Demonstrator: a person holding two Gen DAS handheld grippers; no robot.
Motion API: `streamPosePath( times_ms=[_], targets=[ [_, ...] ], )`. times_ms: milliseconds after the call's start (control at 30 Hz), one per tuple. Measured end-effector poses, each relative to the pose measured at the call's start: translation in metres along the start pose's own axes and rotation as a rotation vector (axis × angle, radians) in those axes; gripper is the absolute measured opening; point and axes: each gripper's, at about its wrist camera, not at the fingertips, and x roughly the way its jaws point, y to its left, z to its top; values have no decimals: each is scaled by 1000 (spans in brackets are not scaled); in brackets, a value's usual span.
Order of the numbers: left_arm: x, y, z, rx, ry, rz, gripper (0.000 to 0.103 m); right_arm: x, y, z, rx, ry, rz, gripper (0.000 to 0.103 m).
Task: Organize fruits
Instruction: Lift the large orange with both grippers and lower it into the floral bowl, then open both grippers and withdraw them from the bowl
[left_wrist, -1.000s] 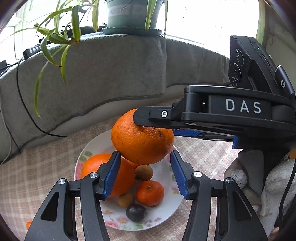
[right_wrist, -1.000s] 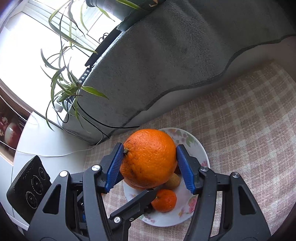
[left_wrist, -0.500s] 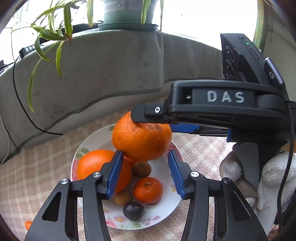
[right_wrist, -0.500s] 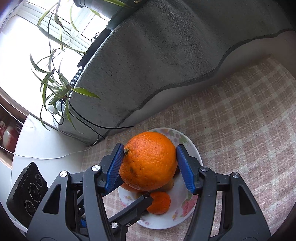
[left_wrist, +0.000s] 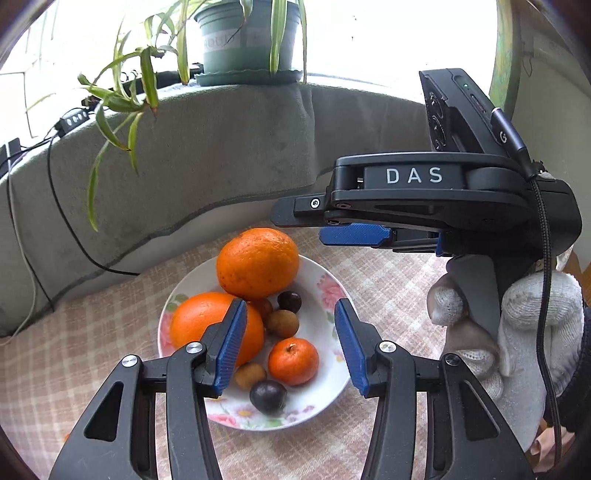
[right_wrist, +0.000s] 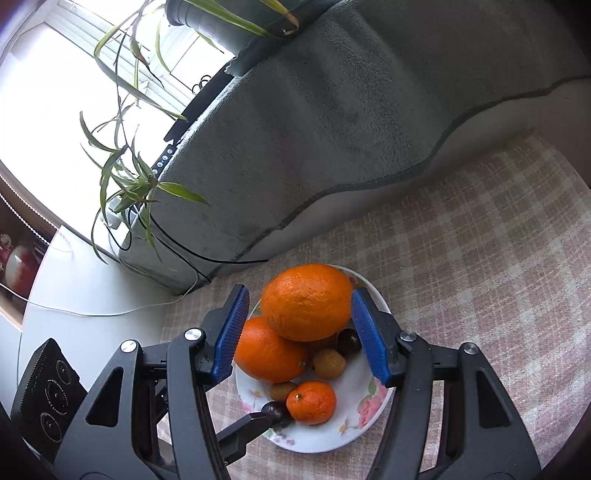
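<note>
Left wrist view: left tool spread partway, pads gripping nothing, hovering above the near half of the floral plate. On the plate: a large orange at the far side, propped on a second orange and on the small fruits beneath; a mandarin near the front; a dark plum at the front edge; small brown longans in between. Plate resting on the checked surface. Right tool seen side-on at the right, carried by a white-gloved hand, clear of the large orange; gap between its pads impossible to judge from this angle.

Right wrist view: right tool spread, blue pads either side of the large orange, the left pad plainly apart from it, the right pad just beside it, contact not certain. Large orange sitting atop the second orange and small fruits on the plate. Mandarin at the front. One finger of the left tool reaching to the plate's near edge beside the dark plum.
</note>
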Motion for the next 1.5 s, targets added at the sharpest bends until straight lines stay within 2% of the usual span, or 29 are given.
streamPosePath(
  times_ms=[300,367,400,600,900,1000,1100,1267,1333,1500],
  targets=[
    [-19,2,1,-4,-30,8,49,-4,3,-12,-13,8,-26,62],
    [-22,3,-1,-8,-34,7,49,-6,4,-15,-25,8,-40,67],
    [-24,4,-2,-12,-36,5,50,-8,5,-16,-31,4,-46,72],
    [-36,5,-8,-25,-59,12,63,-23,13,-23,-107,-41,-105,80],
    [-56,19,-22,-66,-89,50,70,-38,31,-43,-216,-72,-149,82],
    [-65,25,-28,-80,-95,69,72,-43,36,-51,-237,-96,-151,92],
    [-73,31,-36,-95,-102,90,73,-48,43,-59,-263,-119,-154,92],
    [-90,47,-54,-148,-99,137,77,-55,54,-69,-278,-160,-105,93],
    [-99,53,-63,-162,-101,158,77,-57,62,-74,-299,-169,-91,103],
    [-123,72,-89,-218,-107,217,77,-58,84,-86,-372,-158,-77,103]
  ],
)
